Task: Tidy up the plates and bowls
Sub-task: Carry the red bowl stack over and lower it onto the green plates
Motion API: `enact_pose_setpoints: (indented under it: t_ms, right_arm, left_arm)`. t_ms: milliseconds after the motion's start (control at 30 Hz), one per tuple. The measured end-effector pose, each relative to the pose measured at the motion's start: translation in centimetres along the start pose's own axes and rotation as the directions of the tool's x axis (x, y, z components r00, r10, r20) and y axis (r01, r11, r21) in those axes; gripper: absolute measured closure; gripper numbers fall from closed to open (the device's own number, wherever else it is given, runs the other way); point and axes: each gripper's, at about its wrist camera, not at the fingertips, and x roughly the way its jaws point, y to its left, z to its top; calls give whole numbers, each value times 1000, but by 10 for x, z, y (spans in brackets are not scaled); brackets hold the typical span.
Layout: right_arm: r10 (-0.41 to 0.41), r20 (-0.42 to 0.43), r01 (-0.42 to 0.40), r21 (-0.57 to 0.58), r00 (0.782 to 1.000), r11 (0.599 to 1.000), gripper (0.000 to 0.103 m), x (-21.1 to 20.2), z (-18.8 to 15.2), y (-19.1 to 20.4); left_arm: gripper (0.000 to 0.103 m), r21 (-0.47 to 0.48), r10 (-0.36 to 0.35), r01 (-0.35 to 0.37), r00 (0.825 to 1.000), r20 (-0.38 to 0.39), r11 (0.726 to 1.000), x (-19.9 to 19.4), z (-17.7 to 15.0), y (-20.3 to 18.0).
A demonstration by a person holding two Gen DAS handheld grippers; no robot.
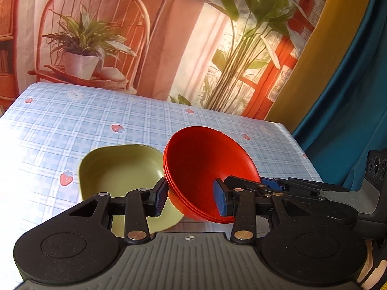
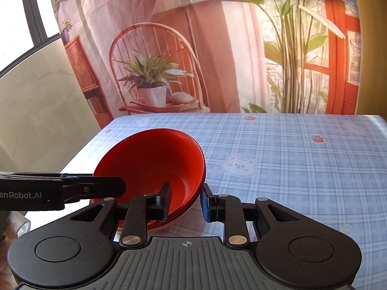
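Observation:
A nested stack of three red bowls (image 1: pixel 208 159) hangs tilted above the table, held from both sides. My left gripper (image 1: pixel 191 199) is shut on its near wall, one pad outside and one inside. My right gripper (image 2: pixel 185 203) is shut on the same red bowls (image 2: pixel 154 164), its left pad inside and its right pad outside the rim. Each view shows the other tool: the right gripper (image 1: pixel 266 184) reaching in from the right, the left gripper (image 2: pixel 108 186) from the left. A green square bowl (image 1: pixel 121 169) rests on the table just left of and partly under the red stack.
The table wears a blue plaid cloth (image 1: pixel 72 125) with strawberry and bear prints (image 2: pixel 239 166). A printed backdrop (image 1: pixel 169 36) hangs right behind its far edge. A blue curtain (image 1: pixel 350 96) is off the right edge; a pale wall (image 2: pixel 36 101) and a window stand to the left.

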Motion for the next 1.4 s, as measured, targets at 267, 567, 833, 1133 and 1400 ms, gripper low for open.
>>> enact_pose_setpoints:
  t_ms: [267,567,833,1133,1400]
  right_arm:
    - [41,-29,-42,-34,999,999,79,34,3,28]
    - [37,-73,-41,-56,997,998,79,65,1,36]
    - [28,-106,-35,-60,994,998,79,79,-6,33]
    - [9,-117,-19,-83,993,996,78,80,-9,35]
    - [-14,-78,7,-86,997,996,66,64,-5,33]
  left_arm:
    - [60,-48,54,-54,999,3,997,-1,0,31]
    - [60,-61,86,-88,996,-33,994,12,-3,49]
    - [60,-54,104,-107,993,-64,993,22,-10,52]
    - [59,-33,140,-142,989,-52,989,20,-9,49]
    - [53,-4,156,-156,988,-19,988,7,-2,40]
